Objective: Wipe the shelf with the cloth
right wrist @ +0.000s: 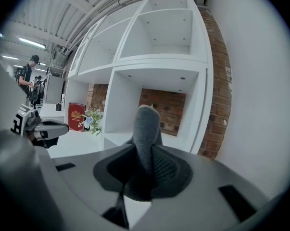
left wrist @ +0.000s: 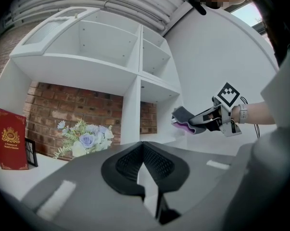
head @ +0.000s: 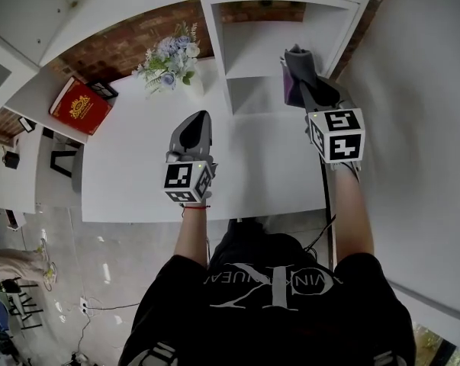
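Your right gripper [head: 304, 73]: jaws clamped on the cloth [head: 294, 65], held out at the open front of the shelf [head: 254, 67].
Cloth: grey with a purple underside, sticking up between your right jaws. In the right gripper view it stands upright from the grip [right wrist: 147, 121]. From your left gripper's camera it hangs in the air [left wrist: 182, 118] just beside the bottom right compartment. Whether it touches the shelf cannot be told.
Your left gripper [head: 196, 125]: jaws together with nothing between them [left wrist: 143, 147], held over the desk [head: 130, 170], well apart from the cloth.
Shelf: white, with open compartments, standing at the back of the desk against a brick wall [head: 119, 48].
Desk: white. A bunch of flowers [head: 168, 61] sits near the shelf's left side, and a red book [head: 80, 107] stands further left.
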Demonstrator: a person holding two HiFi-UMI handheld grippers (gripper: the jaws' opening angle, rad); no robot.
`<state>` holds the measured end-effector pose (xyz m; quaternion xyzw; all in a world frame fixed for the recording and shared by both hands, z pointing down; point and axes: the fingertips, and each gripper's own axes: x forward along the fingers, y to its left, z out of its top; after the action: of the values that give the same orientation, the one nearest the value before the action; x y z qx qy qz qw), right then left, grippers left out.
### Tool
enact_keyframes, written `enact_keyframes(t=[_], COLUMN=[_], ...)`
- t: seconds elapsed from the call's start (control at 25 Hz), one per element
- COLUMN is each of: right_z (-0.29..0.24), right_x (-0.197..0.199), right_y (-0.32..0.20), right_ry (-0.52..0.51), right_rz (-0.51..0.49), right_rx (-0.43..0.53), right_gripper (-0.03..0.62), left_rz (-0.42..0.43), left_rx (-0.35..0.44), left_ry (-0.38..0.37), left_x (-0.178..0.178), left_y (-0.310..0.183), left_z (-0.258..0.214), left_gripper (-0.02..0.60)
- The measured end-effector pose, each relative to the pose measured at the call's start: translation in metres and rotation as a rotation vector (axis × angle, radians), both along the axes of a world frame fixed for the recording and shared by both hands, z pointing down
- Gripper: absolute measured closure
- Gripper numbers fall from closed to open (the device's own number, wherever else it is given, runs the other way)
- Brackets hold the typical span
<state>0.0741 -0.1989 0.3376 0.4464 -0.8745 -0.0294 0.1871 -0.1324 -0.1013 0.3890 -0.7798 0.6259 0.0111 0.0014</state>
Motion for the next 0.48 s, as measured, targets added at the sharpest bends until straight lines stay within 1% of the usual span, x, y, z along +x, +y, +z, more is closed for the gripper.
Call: enact_keyframes(t=[0.48], right_z=[0.003], right_x=[0.011], right_y=[0.048], right_ry=[-0.047], right_rz=[-0.048], right_rx=[0.020], right_gripper=[0.502], left_rz=[-0.022], left_rx=[0.010], left_ry=[-0.005], left_x=[0.005], left_y=[0.039], left_z=[-0.006], left_gripper=[0.569])
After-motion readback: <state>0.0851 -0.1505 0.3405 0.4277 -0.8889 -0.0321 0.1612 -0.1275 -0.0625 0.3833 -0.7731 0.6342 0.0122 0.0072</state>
